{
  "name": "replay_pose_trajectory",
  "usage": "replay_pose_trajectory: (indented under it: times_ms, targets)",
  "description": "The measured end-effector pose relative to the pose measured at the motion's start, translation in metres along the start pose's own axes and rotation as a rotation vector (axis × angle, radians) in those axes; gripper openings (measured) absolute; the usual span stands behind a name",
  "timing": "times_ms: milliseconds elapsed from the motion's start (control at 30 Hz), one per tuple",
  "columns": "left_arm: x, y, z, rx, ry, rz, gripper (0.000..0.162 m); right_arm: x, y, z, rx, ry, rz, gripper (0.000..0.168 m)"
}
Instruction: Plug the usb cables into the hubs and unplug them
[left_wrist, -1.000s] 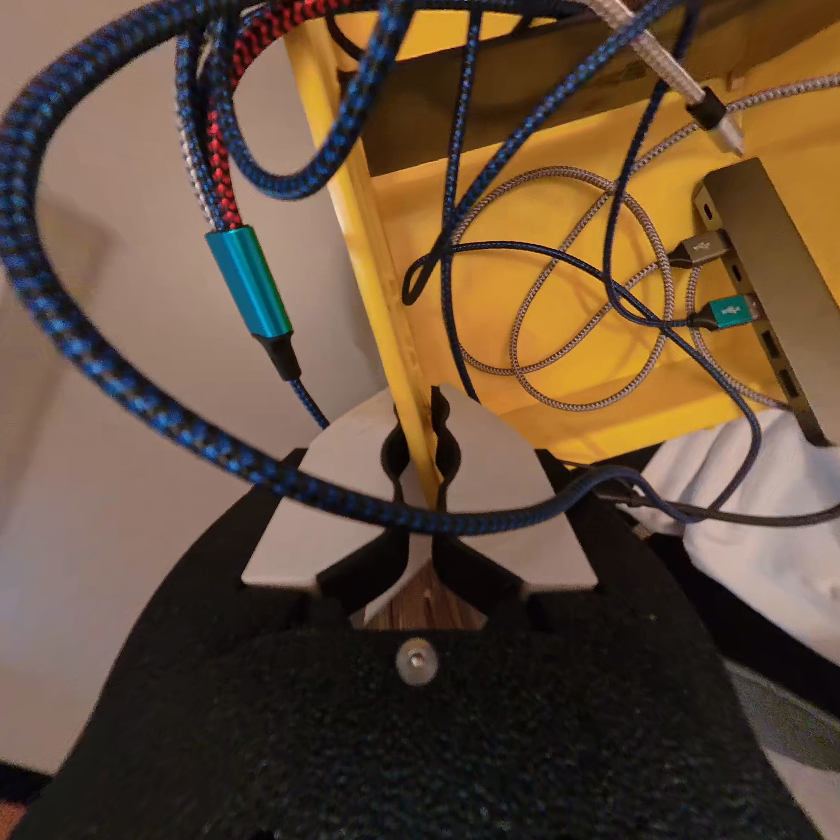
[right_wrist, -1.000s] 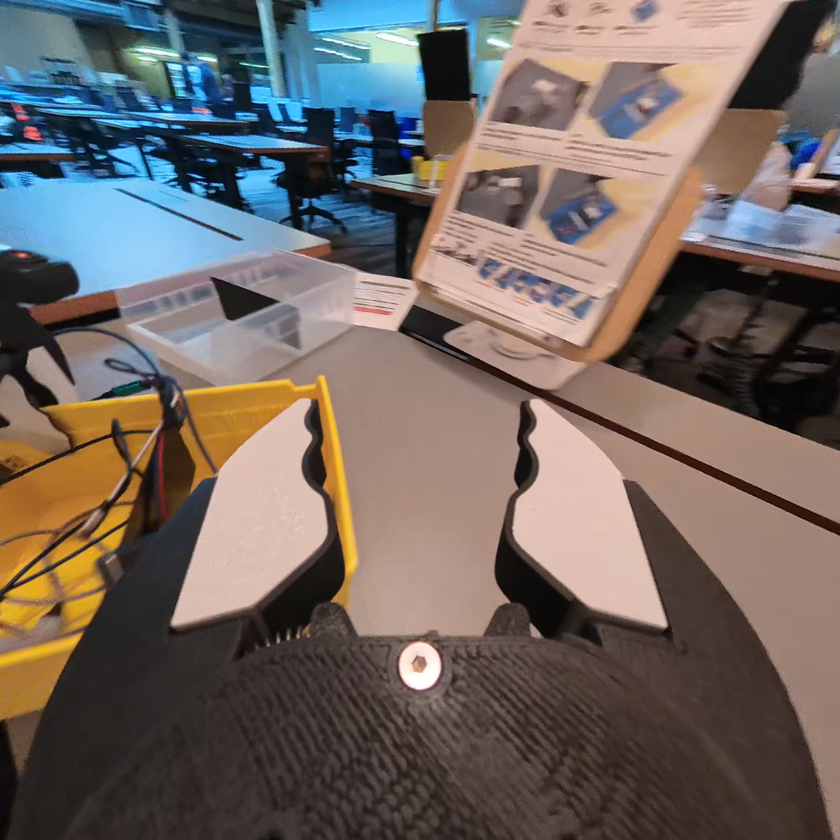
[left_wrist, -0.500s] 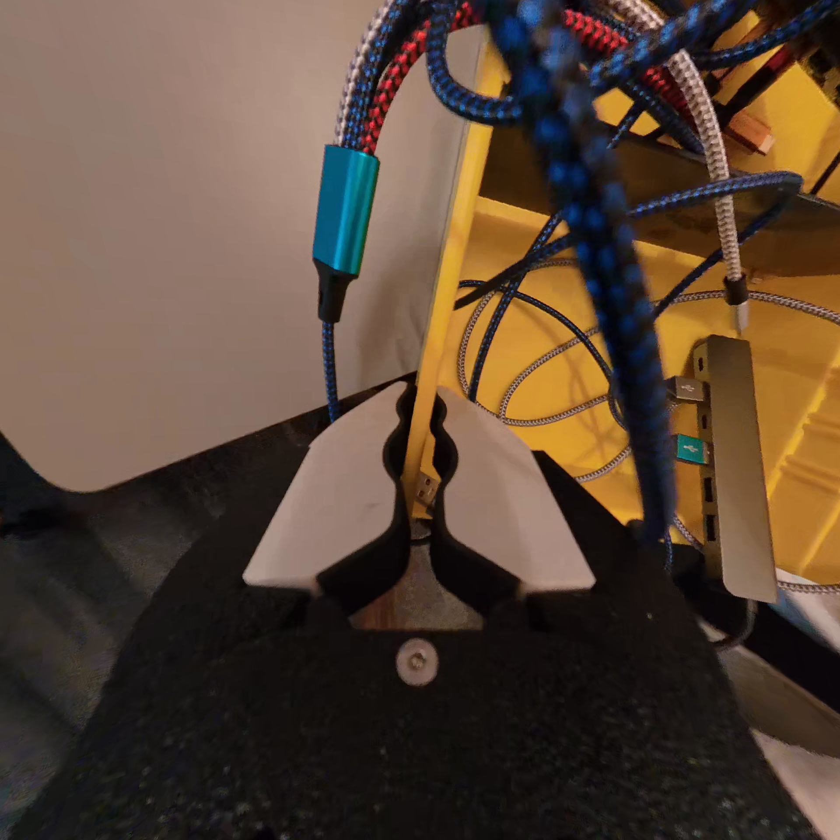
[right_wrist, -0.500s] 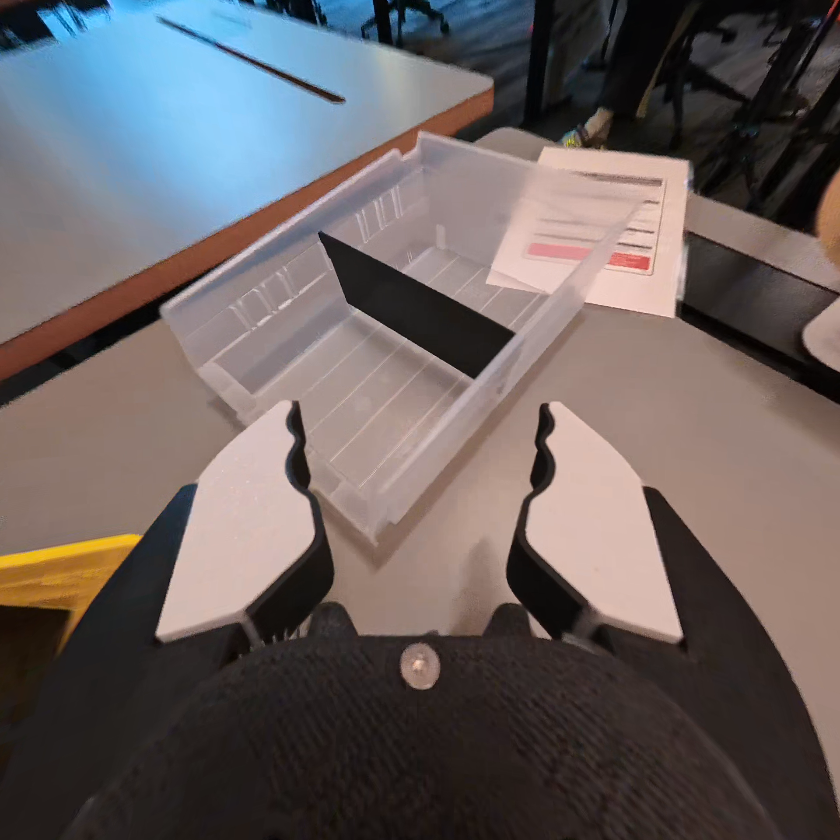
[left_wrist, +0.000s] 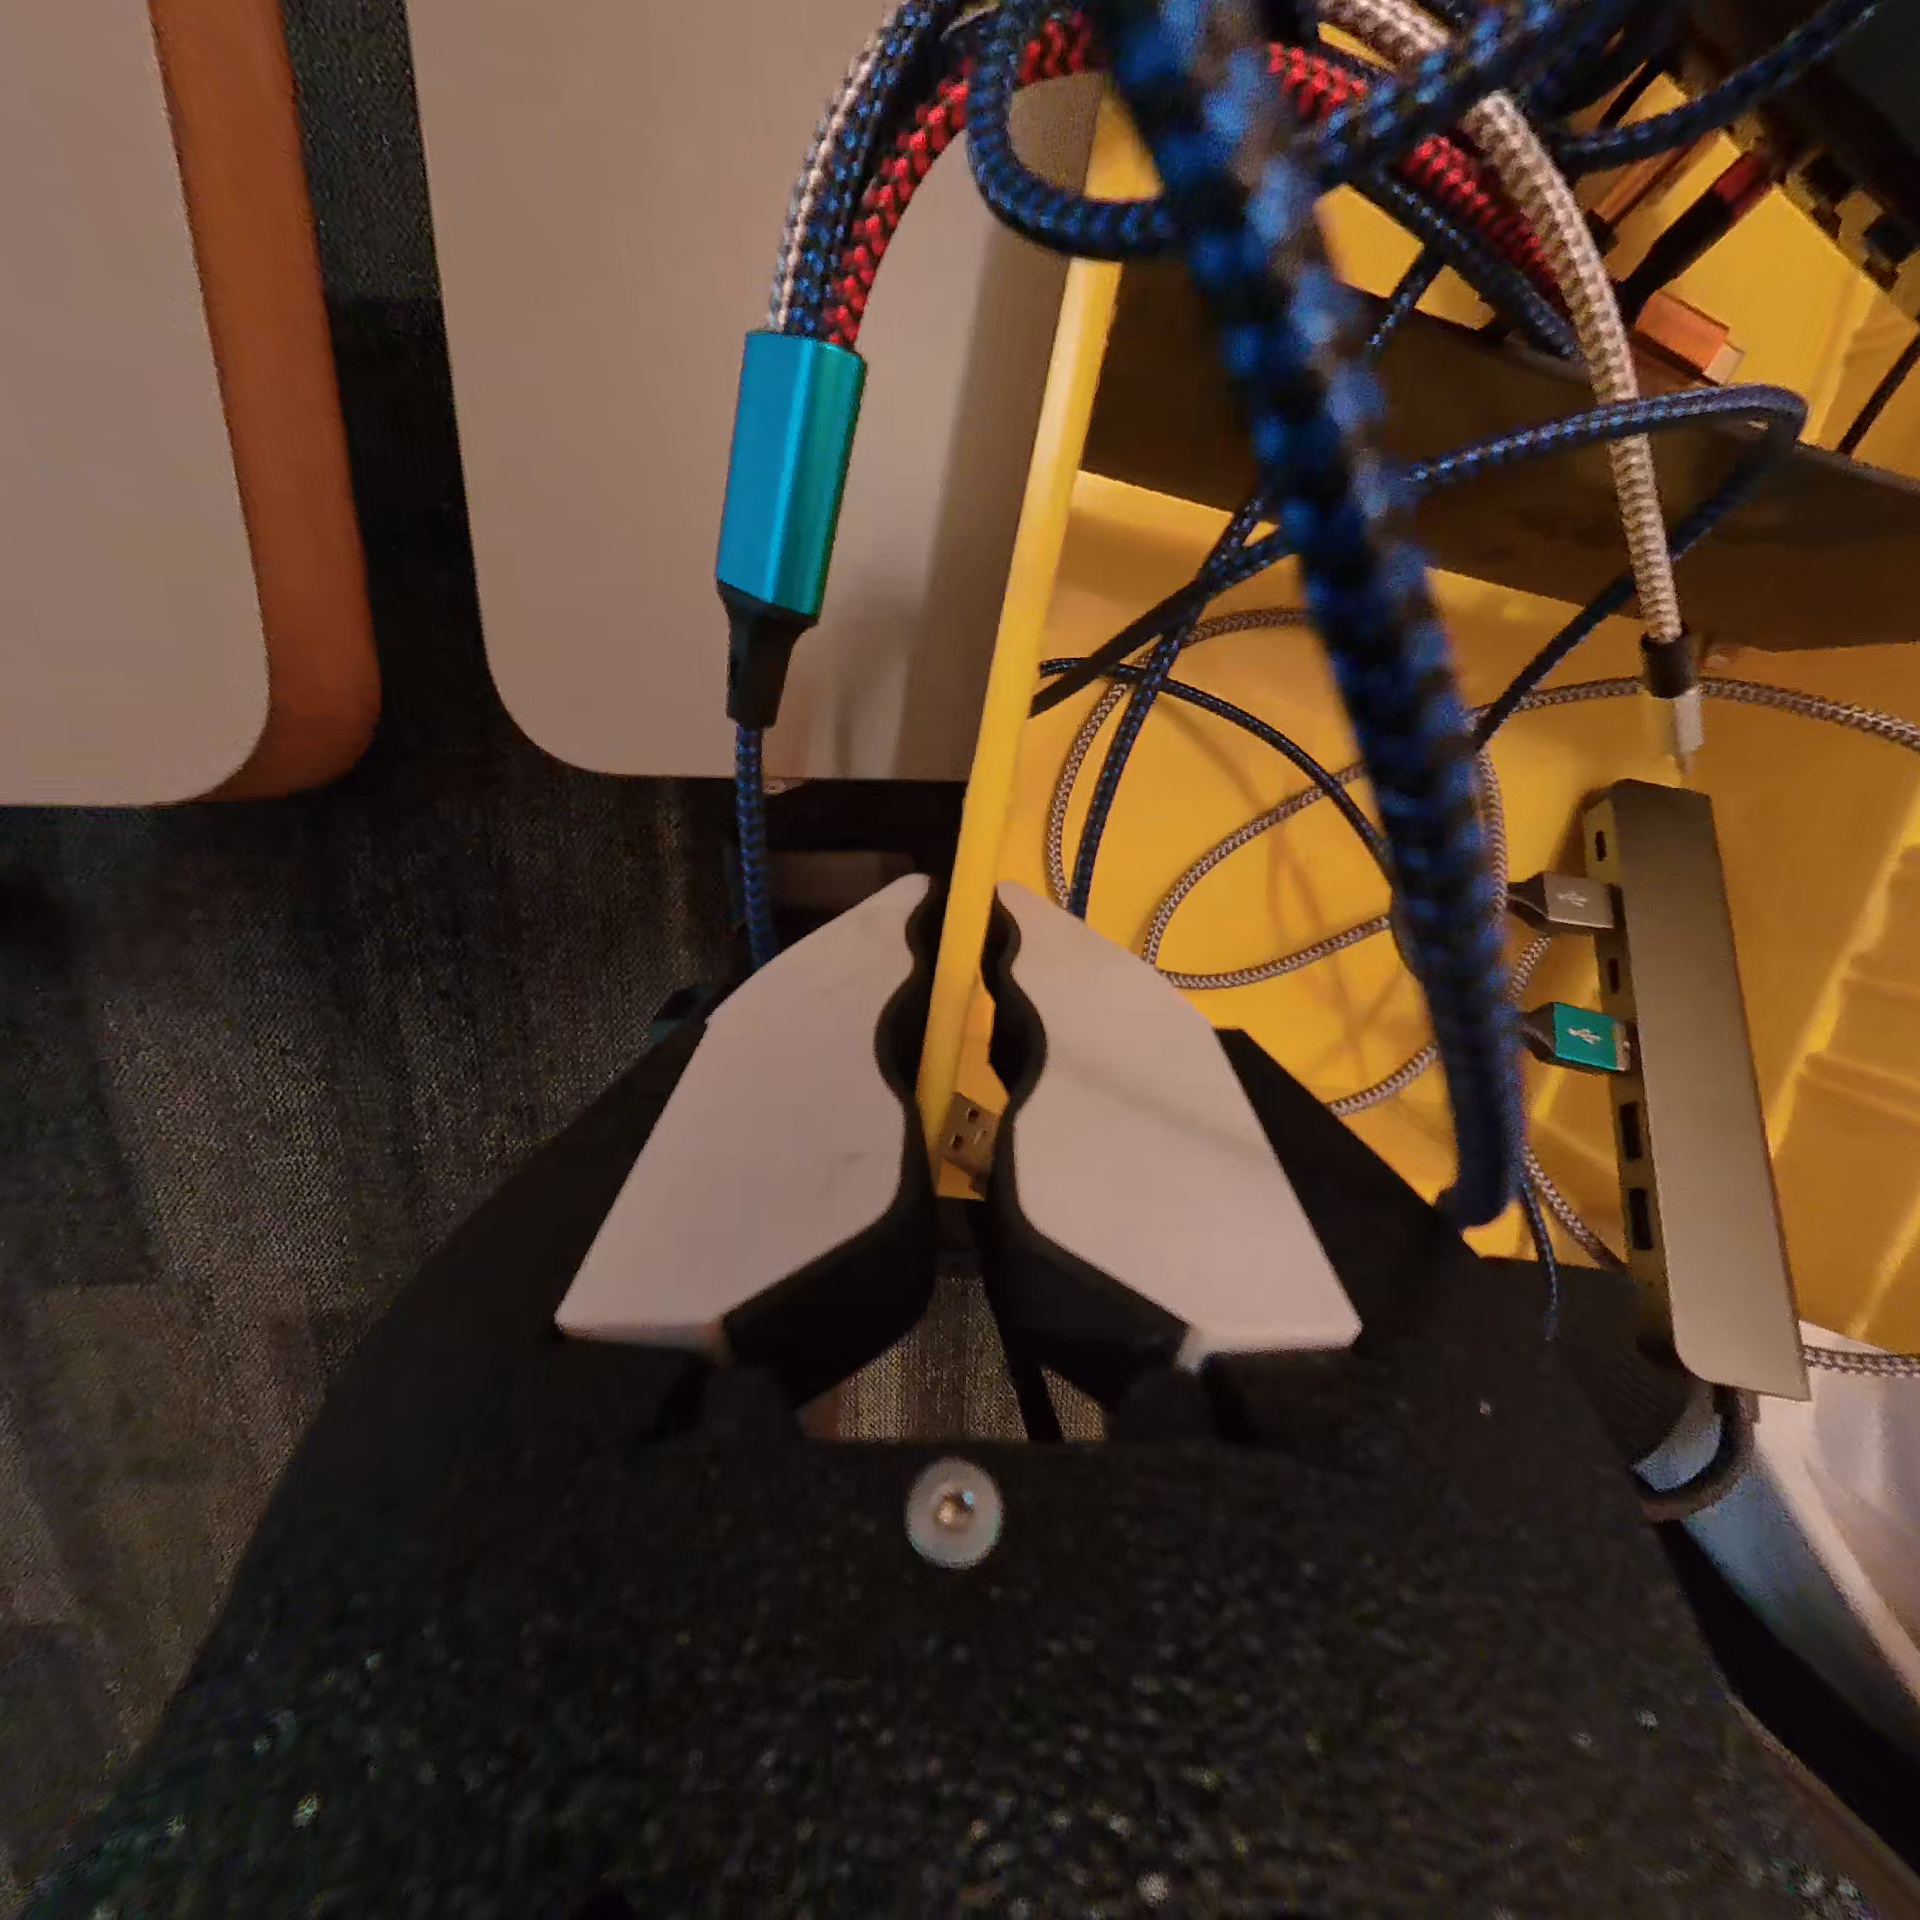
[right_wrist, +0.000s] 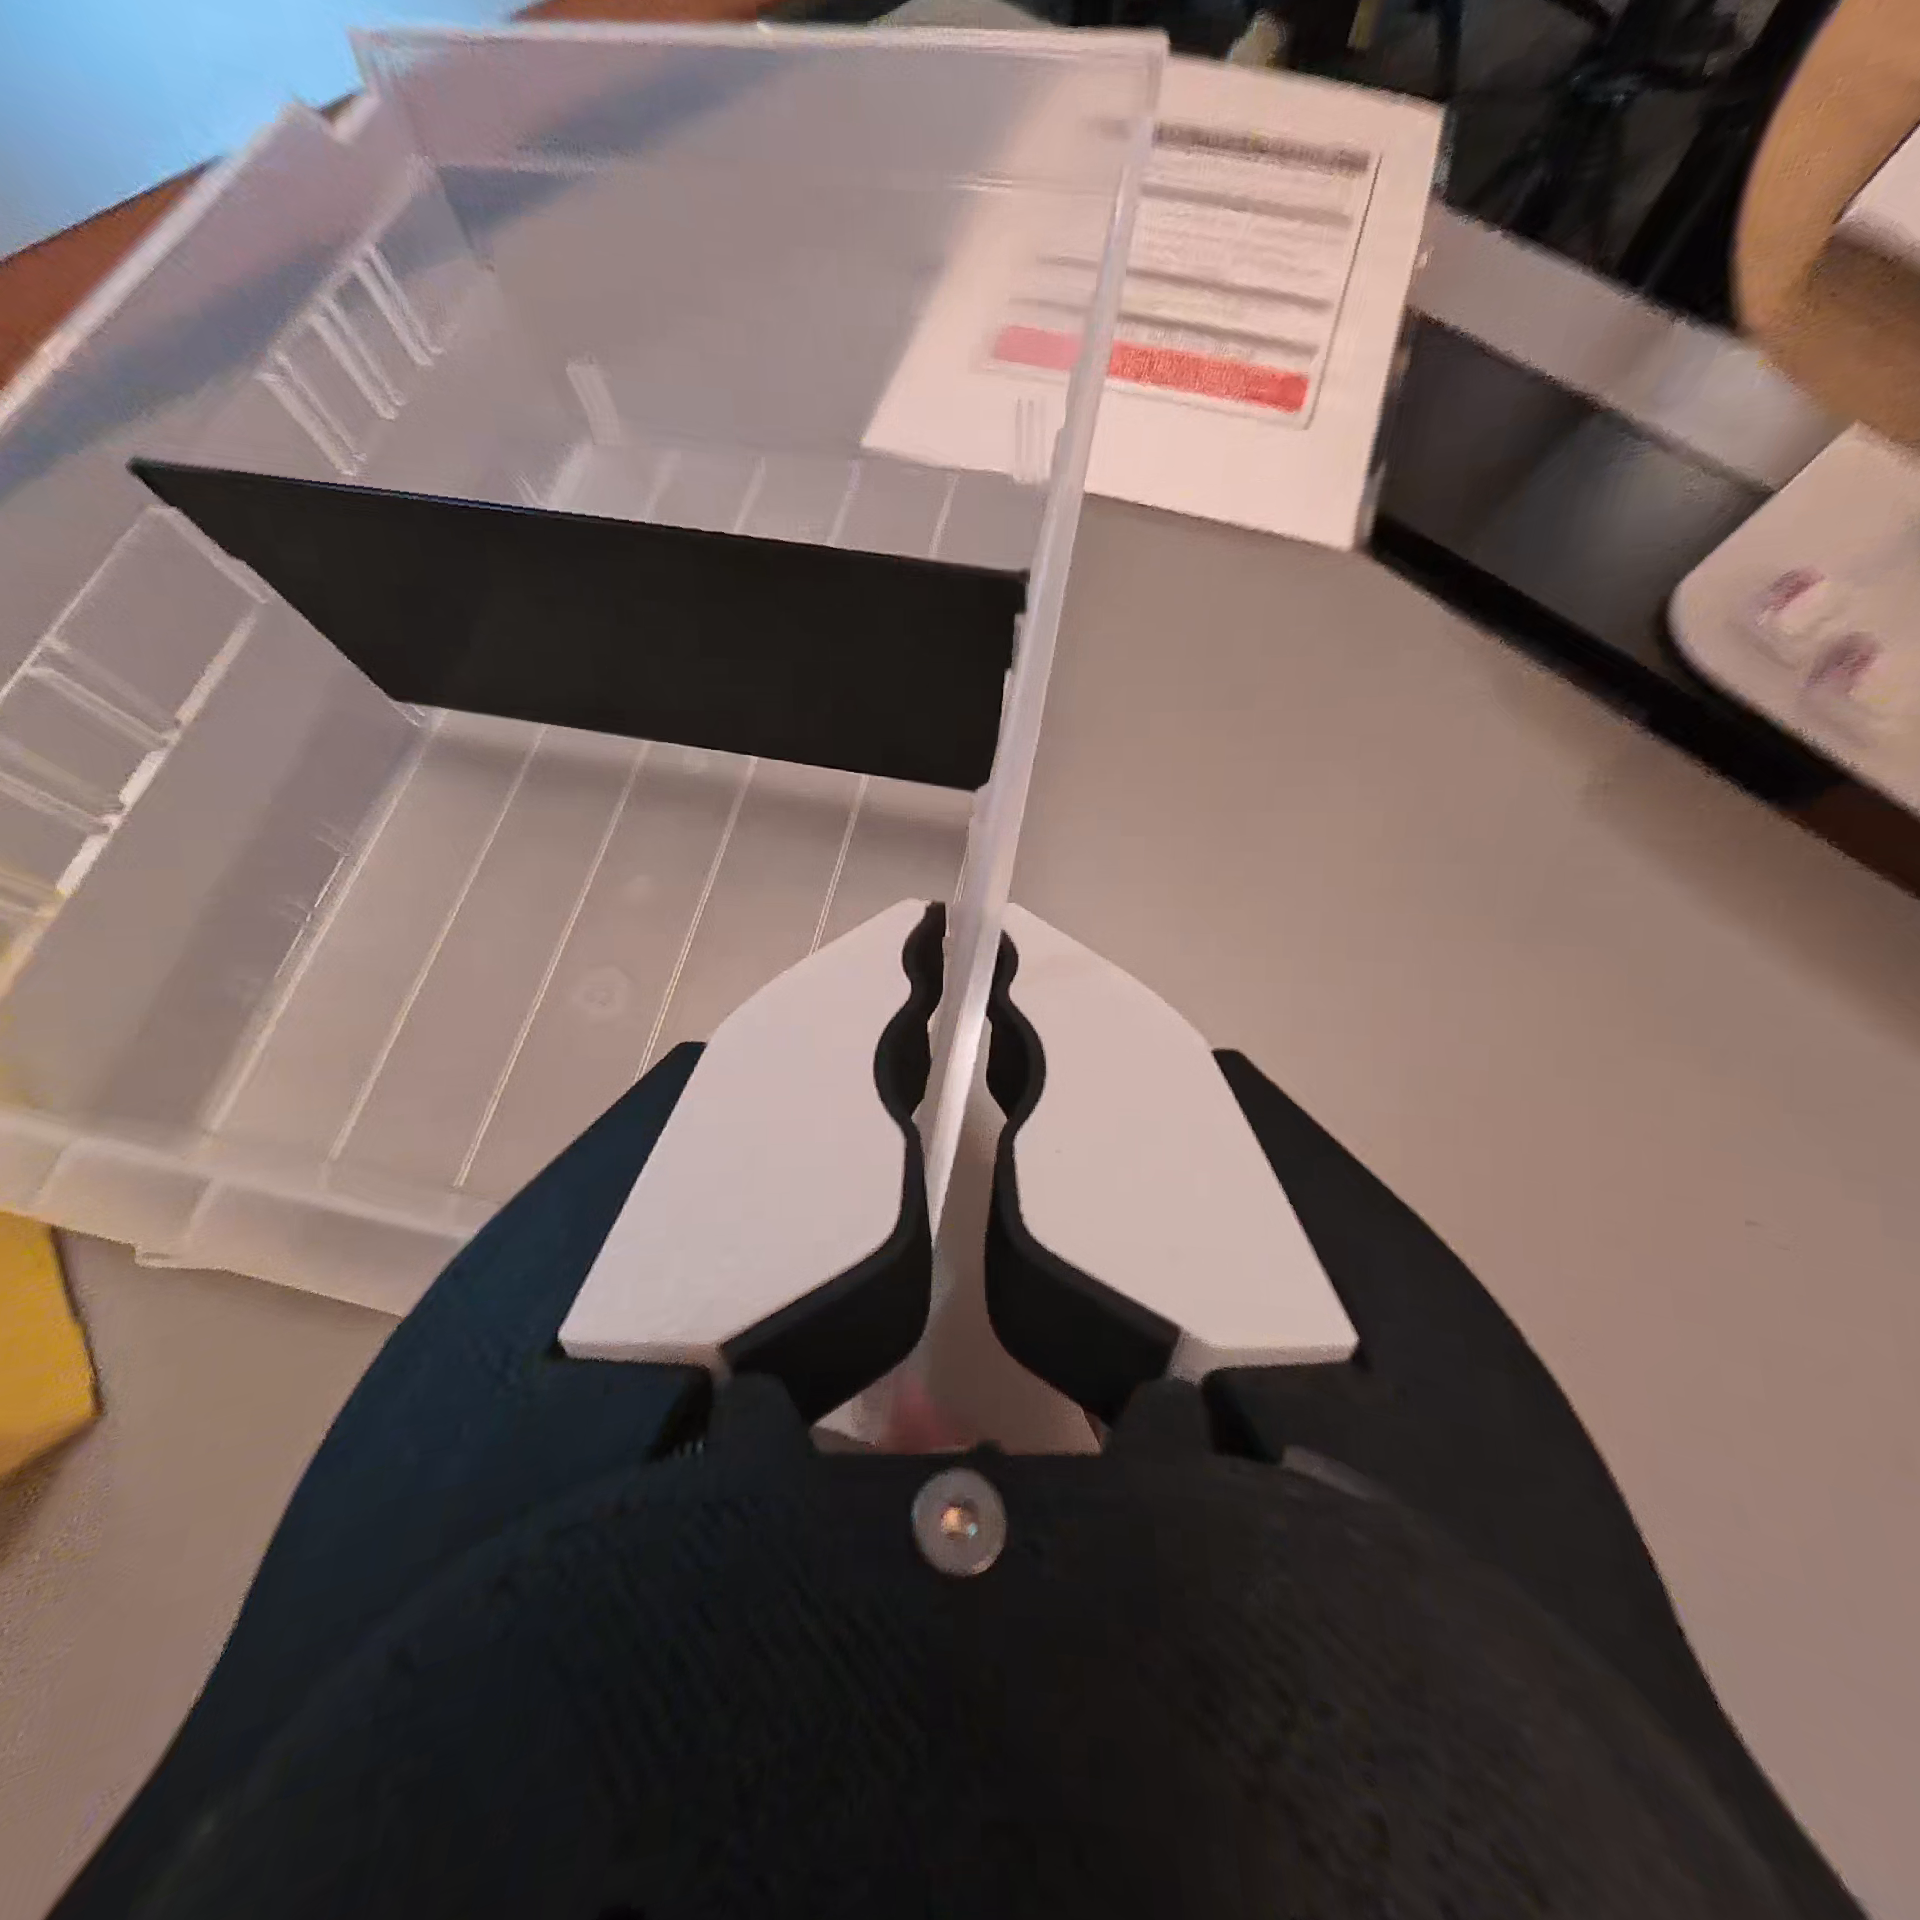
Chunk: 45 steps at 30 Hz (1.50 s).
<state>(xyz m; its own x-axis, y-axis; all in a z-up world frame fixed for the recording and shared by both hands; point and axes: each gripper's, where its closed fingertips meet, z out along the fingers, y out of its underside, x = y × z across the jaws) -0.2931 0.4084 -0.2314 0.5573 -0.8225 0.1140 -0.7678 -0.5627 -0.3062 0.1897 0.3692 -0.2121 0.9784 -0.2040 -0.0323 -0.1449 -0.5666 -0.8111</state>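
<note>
My left gripper (left_wrist: 961, 920) is shut on the side wall of a yellow bin (left_wrist: 1023, 644), held off the table over dark carpet. Inside lie a grey USB hub (left_wrist: 1683, 1081) with a silver plug (left_wrist: 1564, 902) and a teal plug (left_wrist: 1579, 1039) in its ports, and coils of braided cable (left_wrist: 1195, 831). A bundle of blue, red and grey cables with a teal sleeve (left_wrist: 790, 483) hangs over the wall. A loose USB plug (left_wrist: 971, 1132) shows between my fingers. My right gripper (right_wrist: 961, 920) is shut on the side wall of a clear plastic bin (right_wrist: 1049, 582) with a black divider (right_wrist: 623, 634).
The clear bin stands on a grey table (right_wrist: 1403, 935) beside a printed paper sheet (right_wrist: 1226, 312). A yellow corner (right_wrist: 36, 1340) shows at the left edge. In the left wrist view a white tabletop with a wooden edge (left_wrist: 270, 416) lies beyond the carpet. The left gripper's tips are roughly 50 cm from the right gripper's.
My right gripper moved forward to the clear bin and shut on its side wall. My left gripper kept hold of the yellow bin's wall; its view now shows carpet and another table below.
</note>
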Motion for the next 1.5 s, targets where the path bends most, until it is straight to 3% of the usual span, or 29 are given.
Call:
replay_pose_trajectory:
  times_ms: [167, 267, 500, 567, 800, 967, 1133, 1400, 1433, 1500]
  targets:
    - [-0.006, -0.026, 0.008, 0.063, 0.038, 0.003, 0.005, 0.031, -0.010, -0.080, 0.157, 0.142, -0.170, 0.006]
    - [0.003, -0.051, 0.017, 0.153, 0.142, -0.046, 0.006, 0.070, 0.002, -0.140, 0.214, 0.225, -0.177, 0.006]
    - [0.014, -0.133, 0.044, 0.329, 0.134, -0.124, 0.006, 0.176, 0.066, -0.267, 0.363, 0.236, 0.132, 0.006]
    - [0.023, -0.162, 0.054, 0.404, 0.195, -0.172, 0.007, 0.212, 0.089, -0.300, 0.366, 0.327, 0.149, 0.006]
    - [0.051, -0.243, 0.083, 0.538, 0.185, -0.246, 0.008, 0.320, 0.175, -0.385, 0.302, 0.613, 0.220, 0.005]
    - [0.072, -0.288, 0.100, 0.552, 0.158, -0.275, 0.008, 0.383, 0.223, -0.414, 0.237, 0.706, 0.330, 0.005]
    - [0.088, -0.319, 0.112, 0.521, 0.136, -0.272, 0.008, 0.424, 0.258, -0.411, 0.158, 0.712, 0.430, 0.006]
    - [0.114, -0.323, 0.087, 0.415, 0.246, -0.128, 0.048, 0.430, 0.272, -0.402, 0.167, 0.662, 0.427, 0.012]
    - [0.115, -0.319, 0.082, 0.372, 0.228, -0.075, 0.050, 0.428, 0.271, -0.402, 0.173, 0.653, 0.433, 0.015]
    - [0.114, -0.308, 0.070, 0.258, 0.172, 0.043, 0.052, 0.425, 0.267, -0.409, 0.196, 0.675, 0.436, 0.038]
